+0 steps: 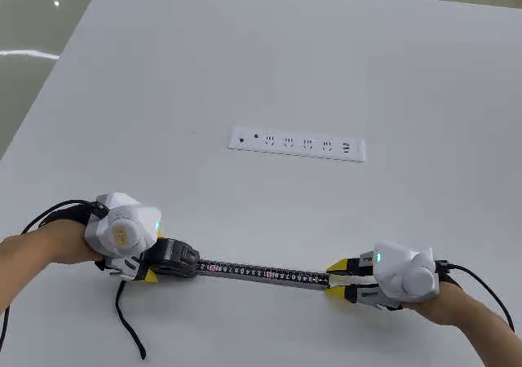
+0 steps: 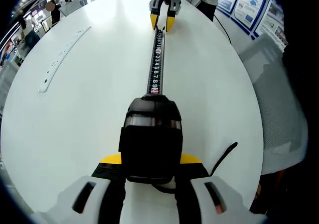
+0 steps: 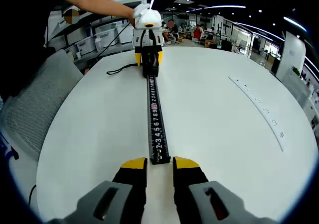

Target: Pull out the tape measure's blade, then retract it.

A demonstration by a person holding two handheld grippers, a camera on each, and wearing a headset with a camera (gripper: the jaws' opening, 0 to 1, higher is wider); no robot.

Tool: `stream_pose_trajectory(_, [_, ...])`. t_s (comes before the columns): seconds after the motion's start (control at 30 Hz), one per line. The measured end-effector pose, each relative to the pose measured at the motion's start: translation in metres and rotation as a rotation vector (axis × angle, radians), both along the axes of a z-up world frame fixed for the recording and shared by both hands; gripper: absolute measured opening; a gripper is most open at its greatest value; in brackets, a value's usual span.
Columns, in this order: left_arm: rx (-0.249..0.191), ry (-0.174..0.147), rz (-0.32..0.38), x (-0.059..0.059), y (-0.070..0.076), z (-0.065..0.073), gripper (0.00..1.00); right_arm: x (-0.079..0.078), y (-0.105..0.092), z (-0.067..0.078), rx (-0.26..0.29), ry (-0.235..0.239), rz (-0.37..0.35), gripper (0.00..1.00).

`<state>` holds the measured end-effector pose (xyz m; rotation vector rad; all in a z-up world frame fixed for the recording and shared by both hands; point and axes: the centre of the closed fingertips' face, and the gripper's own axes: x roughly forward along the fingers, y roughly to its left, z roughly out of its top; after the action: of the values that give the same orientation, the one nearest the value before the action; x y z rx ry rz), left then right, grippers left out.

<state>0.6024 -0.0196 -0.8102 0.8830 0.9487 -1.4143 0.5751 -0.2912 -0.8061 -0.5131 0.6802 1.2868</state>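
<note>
The black tape measure body (image 1: 173,258) lies on the white table (image 1: 269,65) near its front left, and my left gripper (image 1: 157,264) is shut on it. In the left gripper view the body (image 2: 152,134) sits between the yellow-tipped jaws of the left gripper (image 2: 152,159). The blade (image 1: 261,271) is drawn out flat to the right along the table. Its end (image 3: 159,157) rests between the yellow tips of my right gripper (image 3: 160,163), which is shut on it. In the head view the right gripper (image 1: 334,278) meets the blade's end.
A white power strip (image 1: 296,143) lies flat mid-table, beyond the blade. The tape measure's black wrist strap (image 1: 126,322) trails toward the front edge. Beyond the table edge in the left gripper view stands a grey mesh chair (image 2: 284,114). Office desks and people are in the far background.
</note>
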Motion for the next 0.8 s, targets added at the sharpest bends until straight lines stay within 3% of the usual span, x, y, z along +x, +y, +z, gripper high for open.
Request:
stream_pose_trajectory(0.4, [-0.013,0.003,0.036,-0.009,0.009,0.004,0.46,-0.008,-0.008,0.014,0.01,0.022,-0.069,0.26])
stream_pose_trajectory(0.7, [-0.015,0.017,0.127,-0.021,0.027,0.012,0.54,-0.017,-0.013,0.022,0.007,0.051,-0.152,0.38])
stream_pose_trajectory(0.8, [-0.024,0.005,0.155,-0.026,0.032,0.015,0.55,-0.021,-0.013,0.029,0.013,0.041,-0.171,0.4])
